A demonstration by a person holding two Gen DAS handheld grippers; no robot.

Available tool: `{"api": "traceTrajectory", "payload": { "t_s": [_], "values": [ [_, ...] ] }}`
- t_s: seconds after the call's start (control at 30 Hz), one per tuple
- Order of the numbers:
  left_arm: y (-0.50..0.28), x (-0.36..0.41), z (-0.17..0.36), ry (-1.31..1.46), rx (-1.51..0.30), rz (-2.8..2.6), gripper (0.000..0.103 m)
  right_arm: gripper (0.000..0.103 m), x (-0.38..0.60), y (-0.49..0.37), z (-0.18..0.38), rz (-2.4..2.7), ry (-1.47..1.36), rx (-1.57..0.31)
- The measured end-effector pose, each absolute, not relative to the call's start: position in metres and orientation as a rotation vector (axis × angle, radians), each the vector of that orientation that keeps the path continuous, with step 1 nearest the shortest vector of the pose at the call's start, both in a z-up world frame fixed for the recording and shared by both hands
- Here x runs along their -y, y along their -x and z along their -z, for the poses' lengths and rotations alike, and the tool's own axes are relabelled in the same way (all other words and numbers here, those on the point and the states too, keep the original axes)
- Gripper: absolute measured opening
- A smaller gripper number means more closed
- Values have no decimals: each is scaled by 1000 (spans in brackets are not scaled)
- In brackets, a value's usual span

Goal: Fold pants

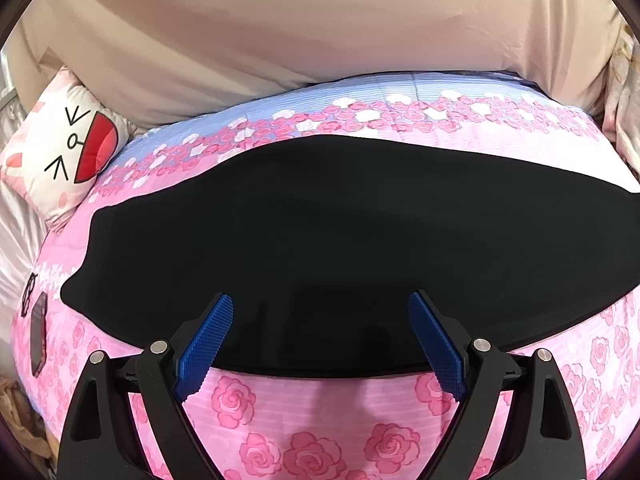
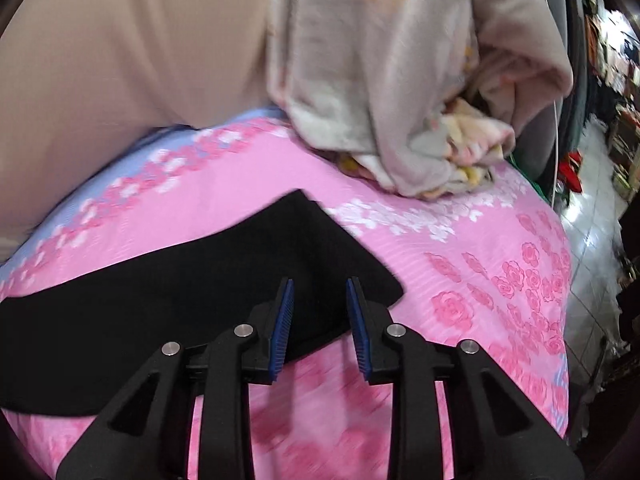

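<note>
Black pants lie flat across a pink rose-print bedspread, as a long folded band. My left gripper hovers over their near edge, its blue pads wide apart with nothing between them. In the right wrist view the pants' right end comes to a corner on the bedspread. My right gripper is over that end, near the lower edge. Its jaws stand a narrow gap apart. The cloth shows behind the gap and looks flat, not pinched.
A cartoon-face pillow lies at the far left. A dark phone-like object rests near the bed's left edge. A crumpled beige blanket is heaped at the far right. Beige fabric backs the bed; tiled floor lies beyond its right edge.
</note>
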State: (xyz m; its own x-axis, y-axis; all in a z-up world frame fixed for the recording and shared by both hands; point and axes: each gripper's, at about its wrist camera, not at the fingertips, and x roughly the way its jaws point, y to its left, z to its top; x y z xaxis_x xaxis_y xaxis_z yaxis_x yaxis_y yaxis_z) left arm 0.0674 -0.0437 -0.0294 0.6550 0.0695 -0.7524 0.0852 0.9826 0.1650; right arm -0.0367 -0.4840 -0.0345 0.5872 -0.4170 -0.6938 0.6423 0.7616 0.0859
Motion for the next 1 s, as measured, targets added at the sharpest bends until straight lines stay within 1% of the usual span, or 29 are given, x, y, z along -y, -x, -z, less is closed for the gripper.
{"api": "traceTrajectory", "payload": {
  "t_s": [0.1,0.27,0.3,0.33,0.37,0.4,0.5,0.57,0.63,0.73,1.0],
  "values": [
    [-66,41,28,-181,-852,11,87,32,453,39,29,598,-326,-702],
    [-63,38,23,-166,-833,24,87,33,412,41,25,526,-339,-693],
    [-62,38,22,-162,-830,25,87,39,405,41,24,511,-341,-688],
    [-62,38,21,-160,-828,27,87,53,397,38,24,493,-336,-690],
    [-61,39,20,-158,-825,29,87,59,391,36,23,483,-326,-690],
    [-61,39,19,-156,-822,30,87,61,385,33,22,477,-311,-685],
    [-60,41,17,-156,-815,32,87,61,369,23,24,450,-267,-699],
    [-60,43,16,-158,-816,31,87,64,368,19,28,439,-272,-705],
    [-59,43,15,-161,-817,28,87,76,374,20,32,463,-280,-712],
    [-59,44,15,-165,-817,24,87,84,396,34,37,524,-315,-698],
    [-61,65,16,-188,-827,37,87,84,481,75,52,648,-460,-689]
  ]
}}
